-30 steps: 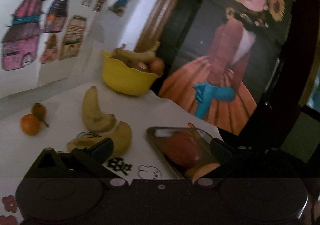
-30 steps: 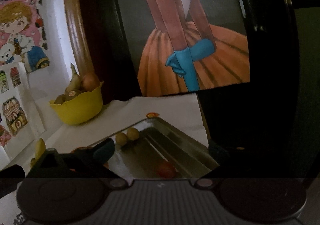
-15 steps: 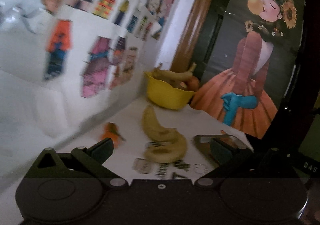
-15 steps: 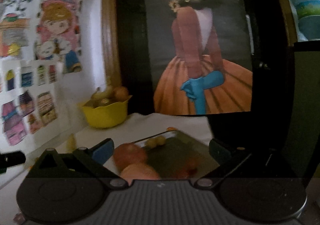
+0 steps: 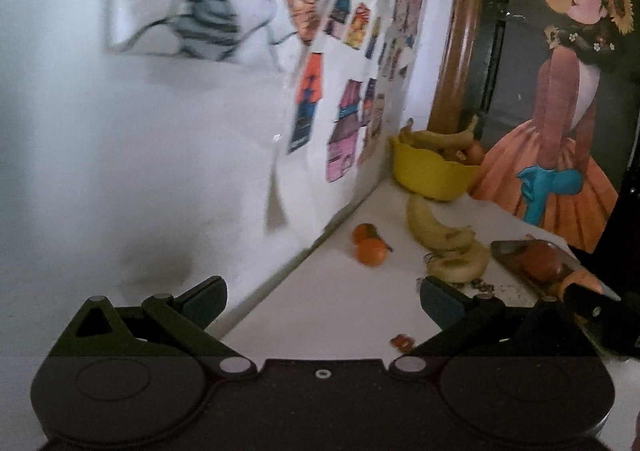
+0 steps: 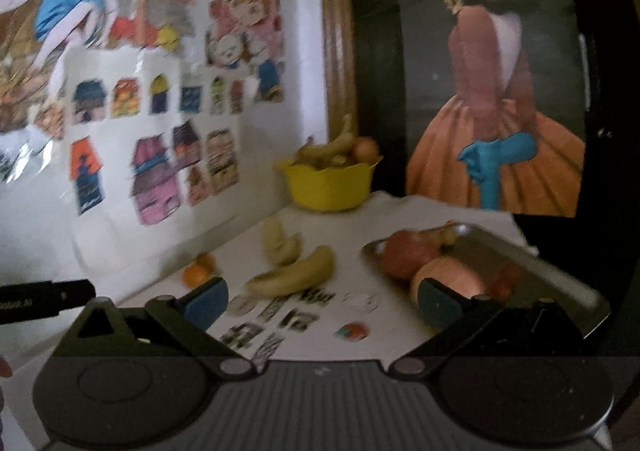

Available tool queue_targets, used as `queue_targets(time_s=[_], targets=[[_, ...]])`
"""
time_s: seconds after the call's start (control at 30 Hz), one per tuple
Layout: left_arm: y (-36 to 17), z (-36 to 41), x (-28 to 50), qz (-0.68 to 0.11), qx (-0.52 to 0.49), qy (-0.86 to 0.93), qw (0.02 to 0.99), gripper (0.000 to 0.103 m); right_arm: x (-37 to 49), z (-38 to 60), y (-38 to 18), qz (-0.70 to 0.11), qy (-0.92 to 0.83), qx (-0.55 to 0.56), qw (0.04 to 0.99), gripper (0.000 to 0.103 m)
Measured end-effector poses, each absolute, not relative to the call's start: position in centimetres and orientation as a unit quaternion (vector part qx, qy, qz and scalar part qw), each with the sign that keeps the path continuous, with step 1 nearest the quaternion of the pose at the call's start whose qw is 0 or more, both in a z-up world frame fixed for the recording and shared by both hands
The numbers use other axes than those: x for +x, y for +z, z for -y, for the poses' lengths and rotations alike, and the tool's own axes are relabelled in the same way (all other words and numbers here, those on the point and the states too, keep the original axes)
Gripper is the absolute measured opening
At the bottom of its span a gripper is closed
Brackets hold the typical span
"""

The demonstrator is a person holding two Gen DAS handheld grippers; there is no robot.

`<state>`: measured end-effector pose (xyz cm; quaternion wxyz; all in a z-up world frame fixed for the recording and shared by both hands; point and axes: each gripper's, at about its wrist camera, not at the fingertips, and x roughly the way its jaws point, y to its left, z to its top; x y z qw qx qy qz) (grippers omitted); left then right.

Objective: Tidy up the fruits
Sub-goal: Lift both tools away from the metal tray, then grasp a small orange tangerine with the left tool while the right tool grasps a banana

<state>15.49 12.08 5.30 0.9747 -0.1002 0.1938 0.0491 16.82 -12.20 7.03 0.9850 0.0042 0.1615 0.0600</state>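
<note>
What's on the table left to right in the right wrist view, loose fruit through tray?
Two oranges → bananas → fruit sticker → metal tray holding an apple.

Right view's wall stickers (image 6: 160,139) blurred; tray (image 6: 568,271) partly behind tongs' finger.

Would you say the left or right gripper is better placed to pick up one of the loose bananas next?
Probably the right gripper: it is open and the nearest banana lies just ahead between its fingers. The left gripper, also open, points toward the wall.
</note>
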Motion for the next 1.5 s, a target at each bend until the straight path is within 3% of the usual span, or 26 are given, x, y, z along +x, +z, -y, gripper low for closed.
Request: queue_targets(time_s=[0.77, 1.2, 1.5], targets=[[4.2, -10.1, 18.2, -0.22, -0.052, 0.014, 0.974, 0.102, 18.8, 9.0, 4.8, -0.254, 0.107, -0.03, 0.961, 0.103], [3.9, -8.2, 23.6, -0.249, -0.005, -0.008, 0.969, 0.102, 26.7, 12.0, 4.4, -0.334, 0.138, -0.032, 0.932, 0.103], [3.1, -6.6, 27.8, -0.262, 0.04, -0.015, 0.964, 0.102, 33.0, 12.4, 4.9, -0.325, 0.177, -0.069, 0.927, 0.103]])
